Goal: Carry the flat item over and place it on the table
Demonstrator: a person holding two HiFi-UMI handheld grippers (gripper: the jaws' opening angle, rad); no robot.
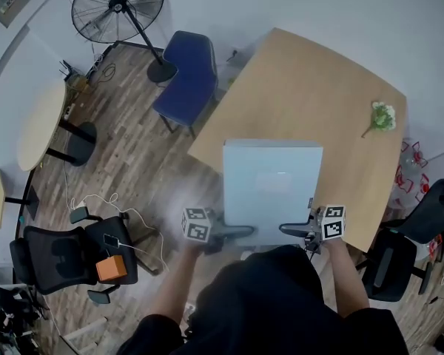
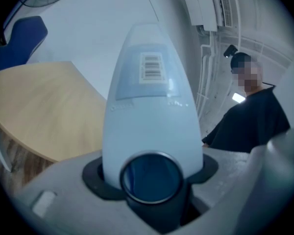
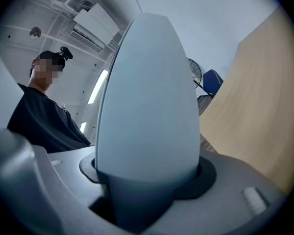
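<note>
A flat pale blue-grey box (image 1: 272, 187) lies level in front of me, over the near corner of the light wooden table (image 1: 311, 80). My left gripper (image 1: 240, 231) is shut on its near edge at the left, and my right gripper (image 1: 290, 229) is shut on the same edge at the right. In the left gripper view the box (image 2: 152, 106) runs out from between the jaws, with a barcode label (image 2: 152, 66) on it. The right gripper view shows its plain face (image 3: 147, 106) clamped the same way. Whether the box touches the table I cannot tell.
A sprig of white flowers (image 1: 382, 117) lies near the table's right edge. A blue chair (image 1: 189, 76) and a standing fan (image 1: 118, 9) are beyond the table's left side. A black office chair (image 1: 66, 254) stands at my left, another (image 1: 399, 261) at my right.
</note>
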